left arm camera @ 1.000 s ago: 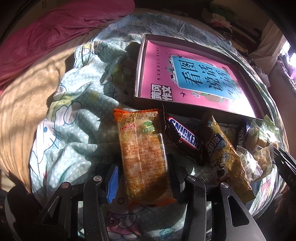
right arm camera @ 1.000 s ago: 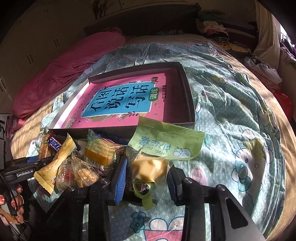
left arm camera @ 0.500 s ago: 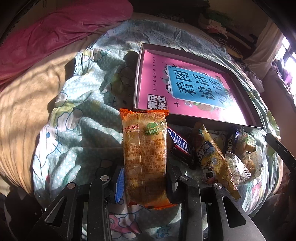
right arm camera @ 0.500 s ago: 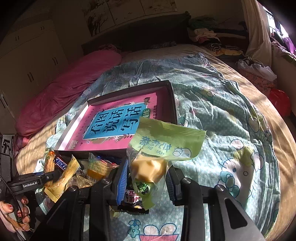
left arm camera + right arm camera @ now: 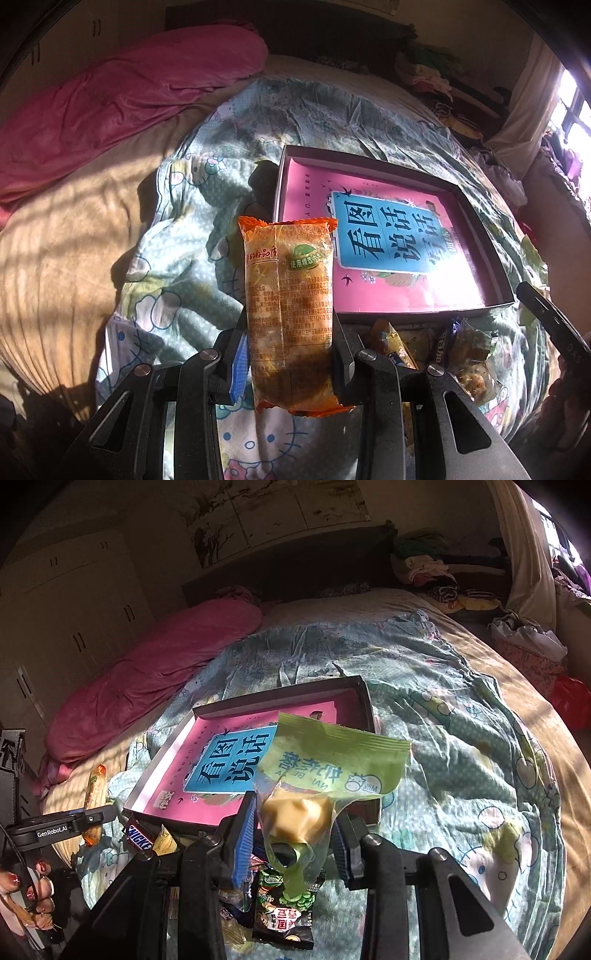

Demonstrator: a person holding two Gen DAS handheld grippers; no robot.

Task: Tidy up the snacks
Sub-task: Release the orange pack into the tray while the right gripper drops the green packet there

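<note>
My left gripper [image 5: 290, 354] is shut on an orange cake packet [image 5: 288, 306] and holds it up over the bedspread, left of the box. The shallow box [image 5: 476, 236], lined with a pink and blue book cover, lies on the bed; it also shows in the right wrist view [image 5: 365, 698]. My right gripper [image 5: 295, 834] is shut on a green candy packet [image 5: 332, 764] and holds it above the box's near edge. Loose snacks [image 5: 469, 354] lie in front of the box, among them a Snickers bar [image 5: 138, 836] and a dark packet [image 5: 286, 912].
A cartoon-print bedspread [image 5: 461, 716] covers the bed. A pink quilt [image 5: 122, 96] lies along the far left. Piled clothes [image 5: 428, 568] sit at the headboard and right side. The person's hand [image 5: 33, 890] holds the left gripper at the left edge.
Both grippers have risen with their packets. The orange packet has lifted clear of the snack pile. The green packet has moved up over the box's near edge.
</note>
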